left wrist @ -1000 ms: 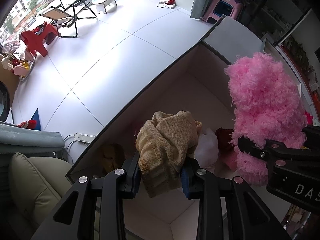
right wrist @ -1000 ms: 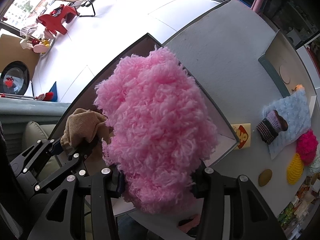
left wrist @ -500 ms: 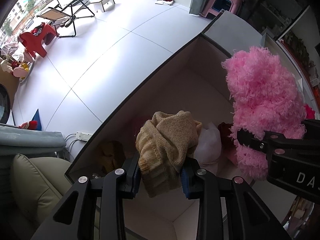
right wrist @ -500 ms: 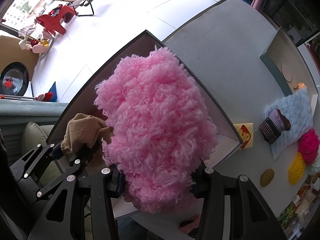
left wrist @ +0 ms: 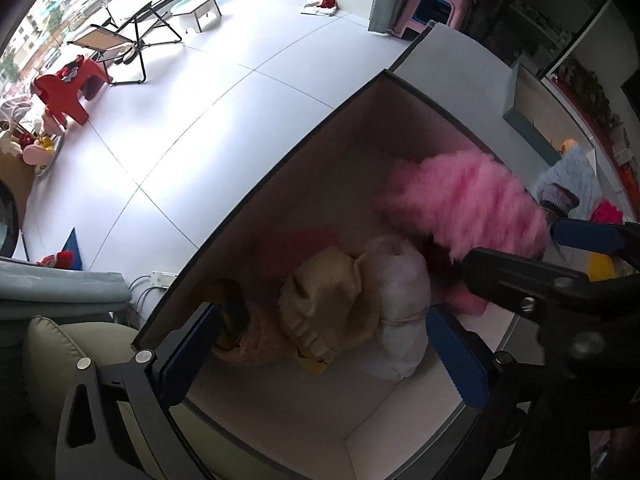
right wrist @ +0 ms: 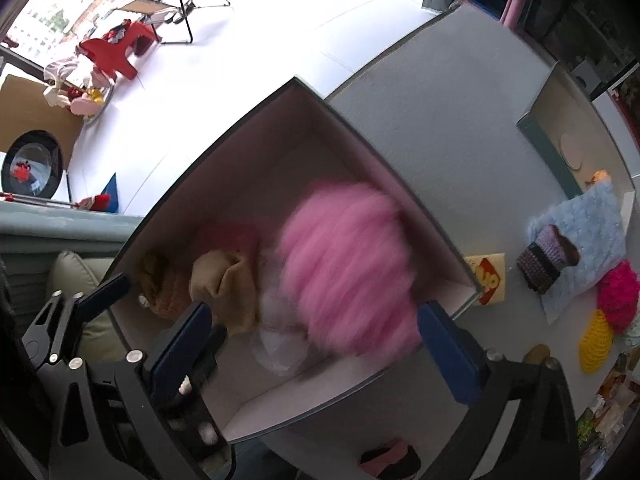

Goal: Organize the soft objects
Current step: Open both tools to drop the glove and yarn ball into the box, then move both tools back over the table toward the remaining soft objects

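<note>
A large open box (left wrist: 280, 184) (right wrist: 400, 168) holds soft things. My left gripper (left wrist: 332, 344) is open above it; the tan knit hat (left wrist: 336, 300) (right wrist: 224, 288) lies free in the box beside a white bag (left wrist: 400, 300). My right gripper (right wrist: 316, 344) is open too. The fluffy pink item (left wrist: 464, 208) (right wrist: 344, 264) is blurred and free between its jaws, dropping into the box. The right gripper's finger (left wrist: 520, 276) shows in the left wrist view.
On the grey table (right wrist: 420, 92), right of the box, lie a light blue cloth (right wrist: 580, 248) with a purple knit piece (right wrist: 548, 256), a magenta pompom (right wrist: 618, 296), a yellow knit (right wrist: 596, 340) and a card (right wrist: 488, 280). A tray (right wrist: 560, 128) stands behind. A cushioned chair (left wrist: 60, 360) is at the left.
Both grippers have opened. The tan hat has dropped from the left gripper into the box, and the pink fluffy item has left the right gripper and is falling in.
</note>
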`<state>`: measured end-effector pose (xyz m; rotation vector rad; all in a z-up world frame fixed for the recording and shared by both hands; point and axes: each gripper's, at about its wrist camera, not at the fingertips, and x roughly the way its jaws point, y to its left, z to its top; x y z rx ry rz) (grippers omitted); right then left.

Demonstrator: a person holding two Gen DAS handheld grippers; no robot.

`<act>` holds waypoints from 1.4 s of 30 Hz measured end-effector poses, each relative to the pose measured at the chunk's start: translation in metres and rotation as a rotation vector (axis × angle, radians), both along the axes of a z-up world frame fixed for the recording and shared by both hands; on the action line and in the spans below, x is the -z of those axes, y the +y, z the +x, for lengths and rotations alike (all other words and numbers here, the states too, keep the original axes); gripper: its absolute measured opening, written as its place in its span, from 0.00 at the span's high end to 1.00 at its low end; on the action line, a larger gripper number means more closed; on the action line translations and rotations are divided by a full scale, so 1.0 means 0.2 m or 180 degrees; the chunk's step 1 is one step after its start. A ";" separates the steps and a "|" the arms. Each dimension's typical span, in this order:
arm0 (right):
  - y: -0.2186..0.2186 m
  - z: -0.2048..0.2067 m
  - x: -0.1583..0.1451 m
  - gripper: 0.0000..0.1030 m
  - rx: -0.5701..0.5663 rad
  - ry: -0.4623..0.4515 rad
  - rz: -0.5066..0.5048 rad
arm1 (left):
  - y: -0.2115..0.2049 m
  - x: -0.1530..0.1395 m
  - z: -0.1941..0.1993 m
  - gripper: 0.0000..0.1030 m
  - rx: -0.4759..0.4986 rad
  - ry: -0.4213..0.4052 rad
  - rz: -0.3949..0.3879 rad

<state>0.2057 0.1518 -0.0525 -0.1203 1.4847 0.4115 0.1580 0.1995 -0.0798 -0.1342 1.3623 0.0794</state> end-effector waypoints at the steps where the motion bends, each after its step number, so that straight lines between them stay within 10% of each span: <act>1: -0.02 -0.01 0.00 0.00 0.0026 -0.0007 0.0015 | 0.00 0.00 -0.01 0.00 0.0004 0.0003 -0.0004; 13: -0.37 -0.14 -0.03 0.00 0.0549 0.0040 0.0095 | -0.18 -0.04 -0.06 0.00 0.0345 0.0050 0.0134; 27: -1.10 -0.47 0.09 0.00 0.1615 0.0268 0.0039 | -0.84 -0.08 -0.23 0.00 0.1619 0.0110 0.0168; 42: -1.69 -1.04 0.34 0.00 0.2573 0.0750 0.0026 | -1.37 0.37 -0.56 0.00 0.2316 0.0894 0.0163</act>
